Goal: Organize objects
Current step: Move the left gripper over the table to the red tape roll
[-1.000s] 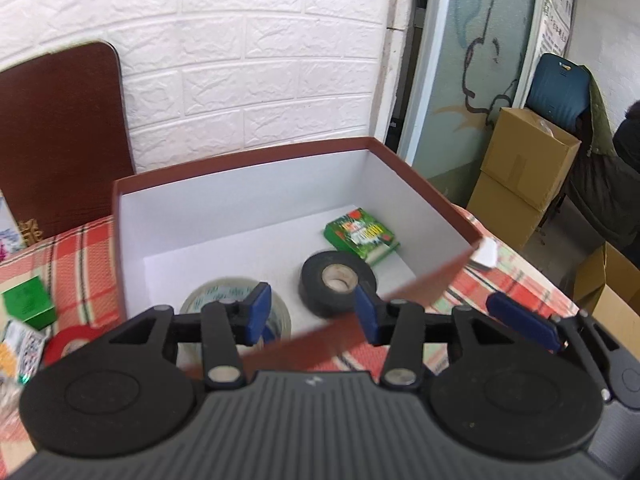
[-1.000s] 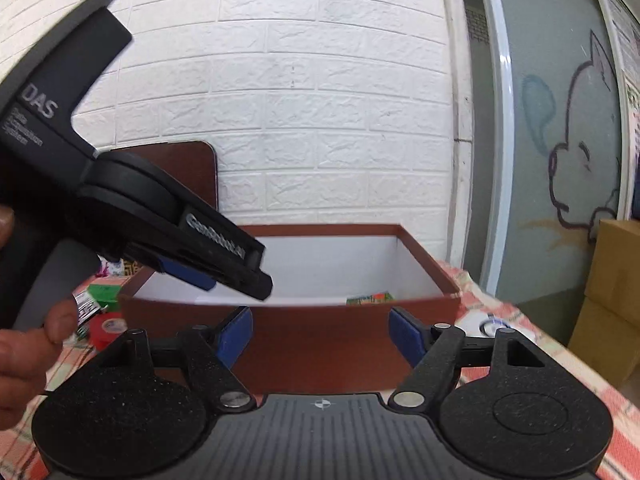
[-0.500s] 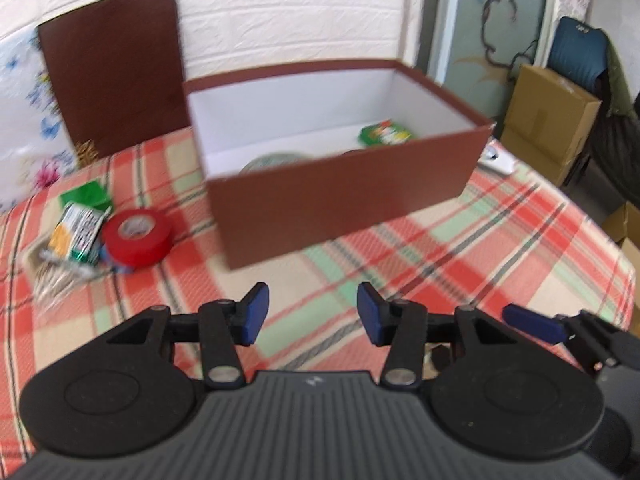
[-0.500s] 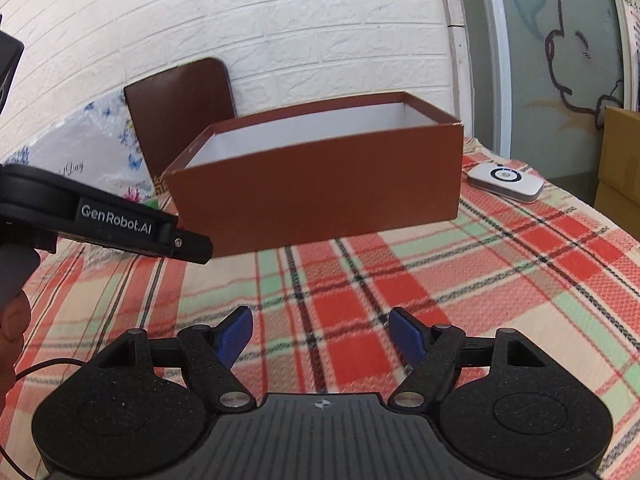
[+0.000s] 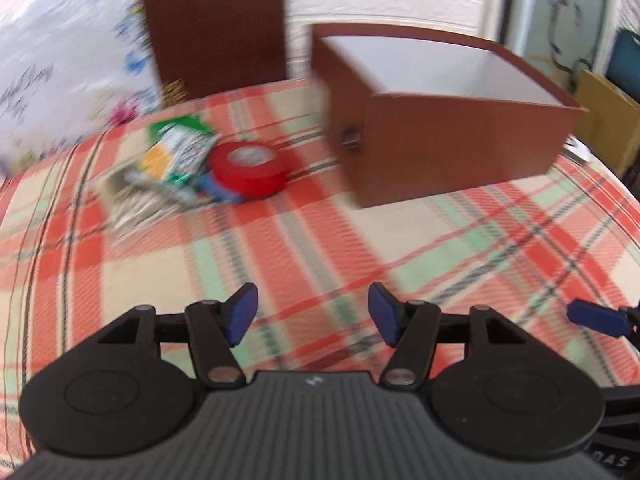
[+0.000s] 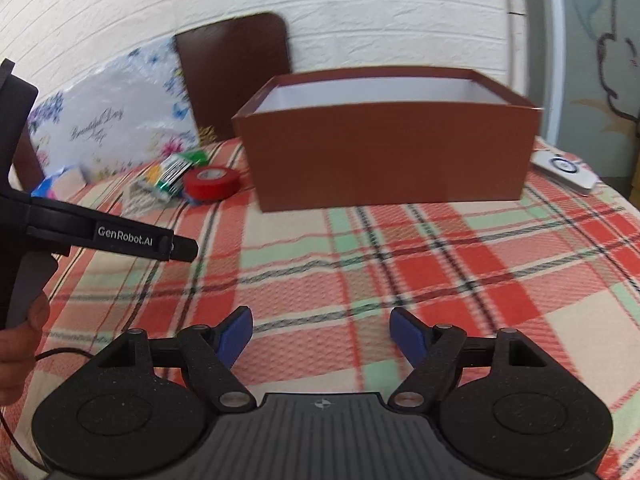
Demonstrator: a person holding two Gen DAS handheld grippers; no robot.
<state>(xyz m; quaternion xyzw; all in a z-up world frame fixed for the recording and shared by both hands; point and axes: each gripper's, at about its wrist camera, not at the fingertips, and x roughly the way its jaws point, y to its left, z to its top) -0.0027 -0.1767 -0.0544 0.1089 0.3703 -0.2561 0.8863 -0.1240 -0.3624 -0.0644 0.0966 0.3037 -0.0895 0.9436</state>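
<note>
Left tongs (image 5: 312, 314): spread wide, nothing held, above plaid worktop (image 5: 320, 240). Right tongs (image 6: 320, 336): spread wide, nothing held. Brown box (image 6: 390, 148) on worktop, well ahead of both tongs. Red tape roll (image 5: 248, 172) just left of box, touching packet pile (image 5: 172, 160).

Black hand-held gripper (image 6: 320, 334), blue pads (image 6: 236, 334), possibly steel screws

Bright, even light fills my room, and the shadows are soft. My left view is smeared with motion blur, worst on the red tape roll (image 5: 249, 167) and the open brown cardboard box (image 5: 460, 148) far ahead. My right view is sharper. Fisheye bending curves the white brick wall (image 6: 360, 12) toward the edges.
</note>
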